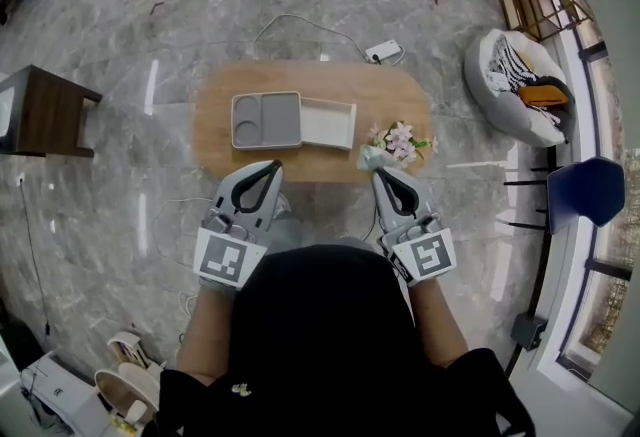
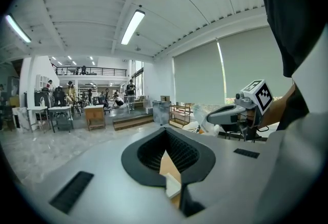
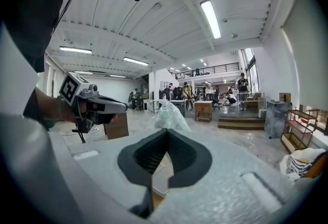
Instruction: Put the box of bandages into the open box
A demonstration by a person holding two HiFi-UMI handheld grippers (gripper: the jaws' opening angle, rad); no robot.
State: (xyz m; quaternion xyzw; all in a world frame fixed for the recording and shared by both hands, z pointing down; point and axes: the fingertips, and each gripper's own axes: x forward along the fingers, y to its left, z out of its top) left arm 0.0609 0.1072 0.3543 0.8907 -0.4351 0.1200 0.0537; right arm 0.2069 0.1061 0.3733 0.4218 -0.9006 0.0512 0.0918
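Observation:
On the oval wooden table (image 1: pixel 220 150) lies a grey open box (image 1: pixel 266 120) with compartments. A flat white box (image 1: pixel 328 123) lies right against its right side. My left gripper (image 1: pixel 268 169) hovers over the table's near edge, just in front of the grey box, shut and empty. My right gripper (image 1: pixel 382 176) is level with it near the flowers, also shut with nothing held. In the left gripper view the jaws (image 2: pixel 165 133) meet at the tips, with wood and a white box corner (image 2: pixel 172 184) showing below. The right gripper view shows its jaws (image 3: pixel 166 132) closed likewise.
A small bunch of pink and white flowers (image 1: pixel 398 142) stands at the table's near right, close to my right gripper. A white adapter with a cable (image 1: pixel 384 51) lies on the floor beyond the table. A dark side table (image 1: pixel 45 111) stands left, and a white beanbag (image 1: pixel 515 85) at the right.

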